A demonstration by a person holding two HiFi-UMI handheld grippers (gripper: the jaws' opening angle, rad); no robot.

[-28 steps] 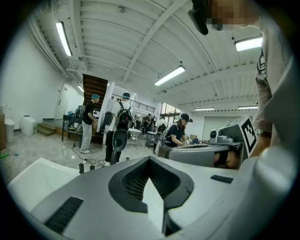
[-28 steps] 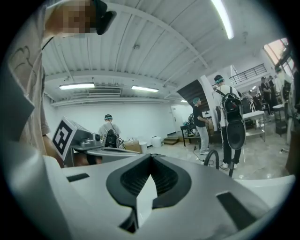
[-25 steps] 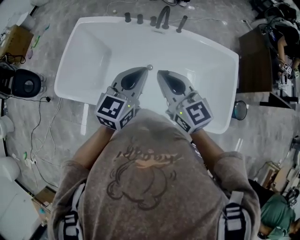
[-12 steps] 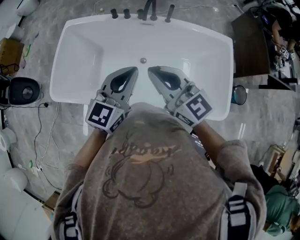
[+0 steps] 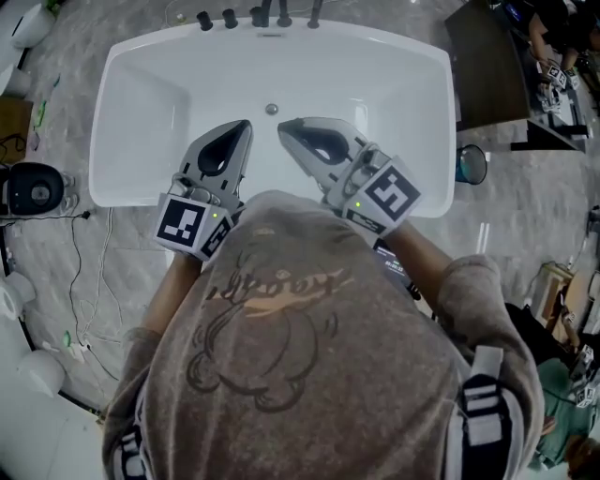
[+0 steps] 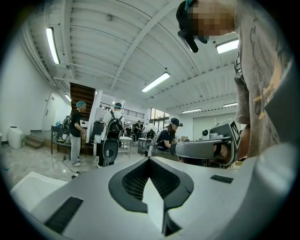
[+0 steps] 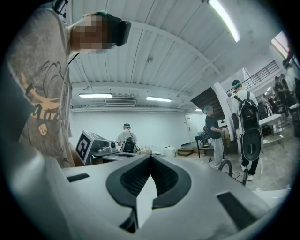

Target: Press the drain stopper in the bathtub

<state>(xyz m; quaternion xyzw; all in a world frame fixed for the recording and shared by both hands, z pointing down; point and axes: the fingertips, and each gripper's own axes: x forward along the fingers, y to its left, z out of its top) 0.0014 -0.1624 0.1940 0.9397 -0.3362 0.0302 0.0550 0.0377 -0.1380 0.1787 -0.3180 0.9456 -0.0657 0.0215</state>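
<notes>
The white bathtub [image 5: 101, 131] fills the top of the head view. Its small round metal drain stopper [image 5: 271, 110] lies on the tub floor near the far wall. My left gripper [image 5: 246, 125] and right gripper [image 5: 282, 127] hover side by side over the tub, tips just short of the stopper and apart from it. Both are shut with nothing between the jaws. In the left gripper view my left gripper [image 6: 149, 158] points up into the room, and in the right gripper view my right gripper [image 7: 151, 157] does the same; neither view shows the tub floor or the stopper.
Dark faucet fittings [image 5: 261, 16] stand on the tub's far rim. A dark table [image 5: 483, 66] is at the right, a black round device [image 5: 33, 190] with cables on the floor at the left. Several people [image 6: 75, 131] stand in the hall behind.
The tub has slid up and to the left in the head view. The grippers' tips now sit a little farther from the drain stopper than a second ago. Both stay shut.
</notes>
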